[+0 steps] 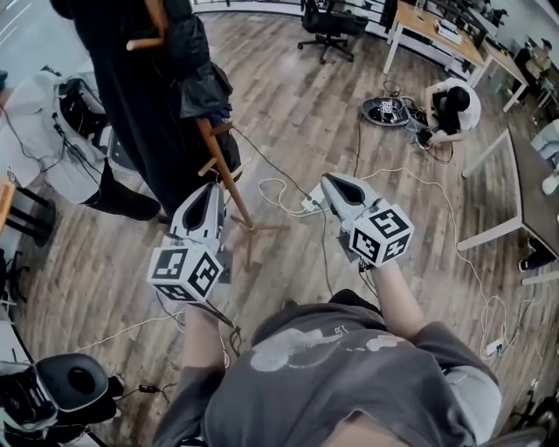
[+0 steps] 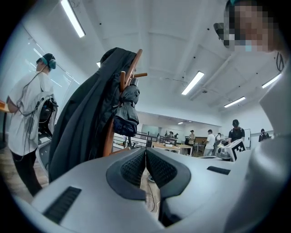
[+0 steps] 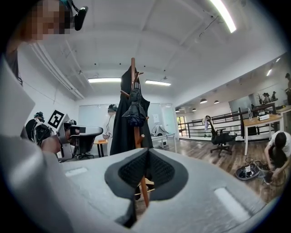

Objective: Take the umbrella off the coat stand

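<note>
Fingers (image 2: 132, 168) closed; cables (image 1: 476, 272) cross wooden floor (image 1: 297, 96).

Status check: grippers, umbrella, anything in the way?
Left hand-held gripper, right hand-held gripper: both shut, empty. Umbrella hangs on coat stand beside dark coat. Cables on floor near stand base.

wood plank floor (image 1: 297, 113) with white cables (image 1: 367, 183) snaking across it, black office chair (image 1: 330, 26) and pale desks (image 1: 437, 30) at the back, strip lights (image 2: 193, 83) overhead

One coat stand (image 1: 236, 196), one umbrella (image 3: 134, 111), one black coat (image 2: 77, 132), two grippers: left gripper (image 1: 210, 185) and right gripper (image 1: 325, 179)
</note>
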